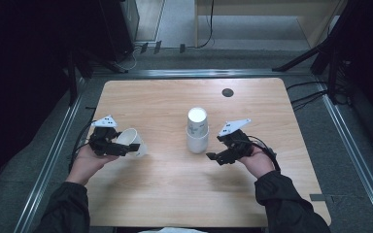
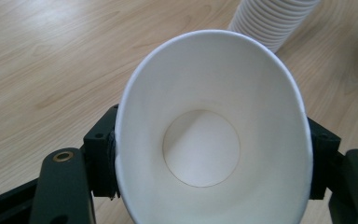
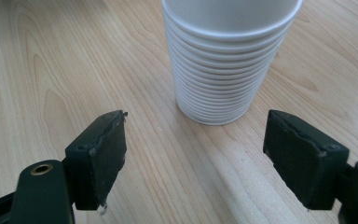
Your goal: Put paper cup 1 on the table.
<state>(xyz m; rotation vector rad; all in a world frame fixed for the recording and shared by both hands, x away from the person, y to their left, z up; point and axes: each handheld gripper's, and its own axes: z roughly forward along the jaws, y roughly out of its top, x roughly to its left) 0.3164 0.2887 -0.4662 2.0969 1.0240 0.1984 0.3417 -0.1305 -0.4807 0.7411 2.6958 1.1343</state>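
Note:
A single white paper cup (image 1: 132, 141) lies on its side in my left gripper (image 1: 127, 147), which is shut on it above the left part of the wooden table (image 1: 175, 194). In the left gripper view the cup (image 2: 214, 140) faces me mouth first, its rim squeezed into an oval between the two black pads (image 2: 103, 161). An upside-down stack of white cups (image 1: 197, 130) stands at the table's middle. My right gripper (image 1: 215, 156) is open just right of the stack and points at it. In the right gripper view the stack (image 3: 226, 65) stands beyond the jaws with nothing between them.
A round black grommet (image 1: 228, 92) sits near the table's far edge. Metal floor rails (image 1: 53, 155) run along both sides of the table, with cables and dark stands (image 1: 320, 53) beyond the far corners.

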